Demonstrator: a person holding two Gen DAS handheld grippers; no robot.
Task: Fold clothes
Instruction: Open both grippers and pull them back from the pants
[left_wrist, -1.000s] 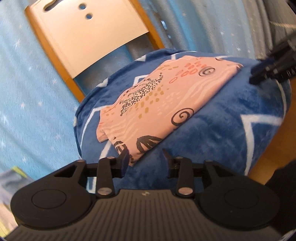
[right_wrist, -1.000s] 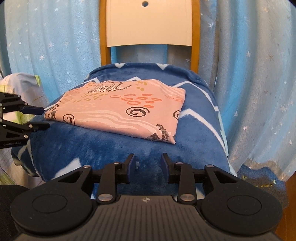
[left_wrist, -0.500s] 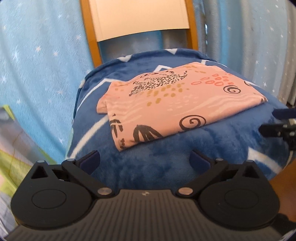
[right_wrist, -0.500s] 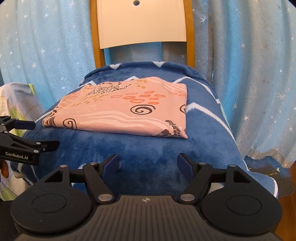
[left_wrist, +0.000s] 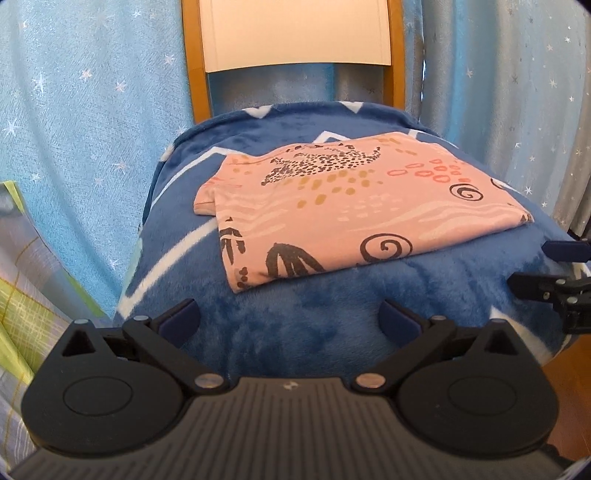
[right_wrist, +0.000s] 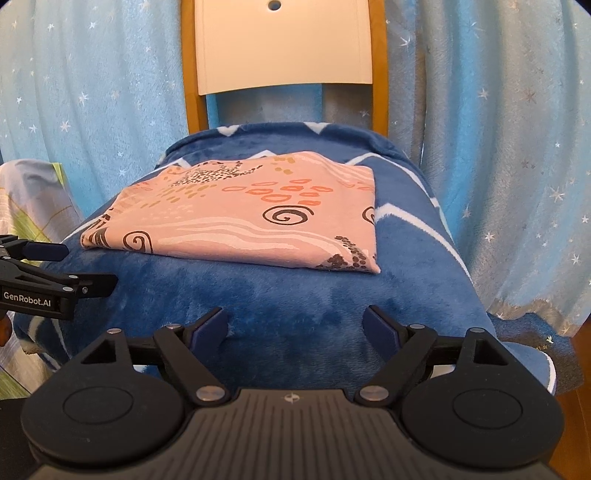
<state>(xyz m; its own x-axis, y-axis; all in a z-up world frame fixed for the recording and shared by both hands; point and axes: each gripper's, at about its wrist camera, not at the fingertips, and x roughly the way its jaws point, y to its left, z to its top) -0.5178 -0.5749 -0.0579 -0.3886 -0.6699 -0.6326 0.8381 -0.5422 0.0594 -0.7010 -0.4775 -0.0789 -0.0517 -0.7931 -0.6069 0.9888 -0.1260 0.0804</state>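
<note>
Straight ahead of my right gripper the folded garment lies flat on the blanket, which drapes over the chair seat. Behind it stands the chair back, and the curtain hangs behind that. My left gripper sits off to my right gripper's left, before the blanket's front edge, with the garment ahead of it too.

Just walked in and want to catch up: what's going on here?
A person holds a gripper in each hand. The pink patterned garment lies folded on a blue blanket draped over a chair. The left gripper and right gripper are both open, short of the garment, holding nothing.
</note>
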